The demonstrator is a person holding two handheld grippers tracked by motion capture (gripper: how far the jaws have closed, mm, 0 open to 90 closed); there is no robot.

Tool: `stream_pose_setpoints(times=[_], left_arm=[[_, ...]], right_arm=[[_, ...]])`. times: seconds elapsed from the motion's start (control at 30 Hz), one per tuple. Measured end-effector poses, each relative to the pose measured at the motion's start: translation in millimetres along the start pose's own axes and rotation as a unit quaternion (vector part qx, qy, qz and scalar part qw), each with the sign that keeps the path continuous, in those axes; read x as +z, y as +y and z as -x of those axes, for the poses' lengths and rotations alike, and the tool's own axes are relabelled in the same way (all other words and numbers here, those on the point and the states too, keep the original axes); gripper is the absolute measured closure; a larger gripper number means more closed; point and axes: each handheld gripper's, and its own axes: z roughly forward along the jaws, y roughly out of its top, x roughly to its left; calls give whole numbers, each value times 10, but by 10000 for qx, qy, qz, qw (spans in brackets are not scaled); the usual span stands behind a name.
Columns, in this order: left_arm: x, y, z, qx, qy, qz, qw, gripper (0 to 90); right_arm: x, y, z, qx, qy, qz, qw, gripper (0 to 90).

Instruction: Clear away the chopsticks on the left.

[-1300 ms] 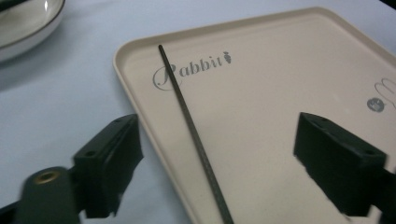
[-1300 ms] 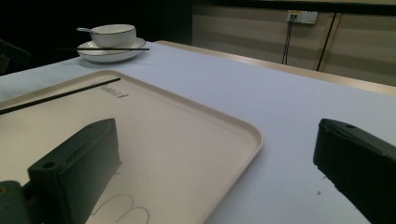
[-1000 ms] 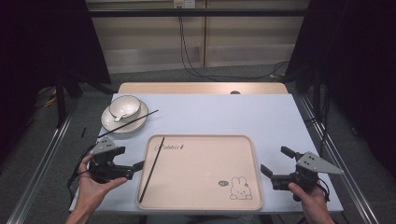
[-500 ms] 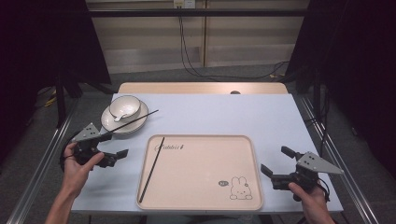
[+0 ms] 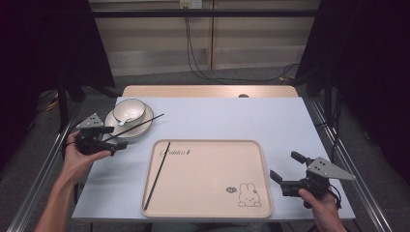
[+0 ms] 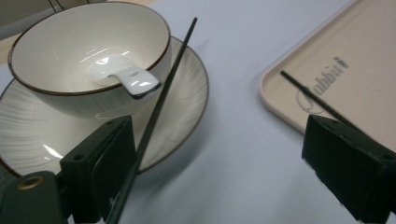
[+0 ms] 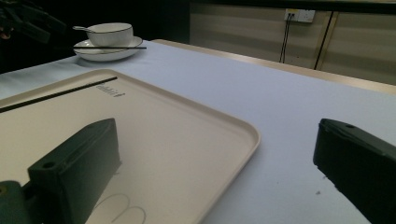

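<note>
A beige tray (image 5: 208, 193) with a rabbit print lies in the middle of the table, with one black chopstick (image 5: 157, 175) along its left side. At the back left a white bowl (image 5: 128, 110) holding a white spoon (image 6: 122, 77) sits on a plate (image 5: 145, 122). A second chopstick (image 5: 140, 123) rests across that plate's rim. My left gripper (image 5: 115, 137) is open at the plate's near edge. In the left gripper view this chopstick (image 6: 161, 98) runs close along the inside of the left jaw, and I cannot tell if they touch. My right gripper (image 5: 283, 165) is open beside the tray's right edge, holding nothing.
The table's blue-grey cloth (image 5: 232, 118) is bare behind the tray. A wooden strip (image 5: 208, 91) runs along the far edge. Metal frame rails (image 5: 338, 150) flank both sides, and cables (image 5: 193, 53) hang on the wall behind.
My left gripper has moved from the tray's left edge back and left to the plate, its jaws now around the near end of the plate's chopstick. The right gripper has stayed put.
</note>
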Motion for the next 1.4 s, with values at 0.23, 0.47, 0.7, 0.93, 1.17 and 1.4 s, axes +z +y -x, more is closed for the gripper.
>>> stream_pose_setpoints(times=[0.23, 0.47, 0.7, 0.93, 1.17, 1.4], left_arm=[[141, -30, -206, 7, 72, -78, 9999, 148], [255, -75, -320, 60, 307, -145, 9994, 324], [321, -49, -377, 27, 97, -387, 9992, 511], [399, -21, -412, 123, 46, -493, 9987, 581], [497, 1, -423, 190, 52, -652, 9977, 658], [539, 12, -421, 276, -12, -843, 9961, 736]], right_arm=[[-1, -3, 3, 4, 2, 5, 10000, 4], [0, -4, 7, 28, -5, -1, 10000, 3], [1, -6, 12, 27, -4, -9, 10000, 4], [2, -7, 17, 33, 16, -7, 10000, 3], [2, -10, 23, 43, -11, -6, 10000, 4], [-2, -9, 24, 64, 12, -15, 10000, 3]])
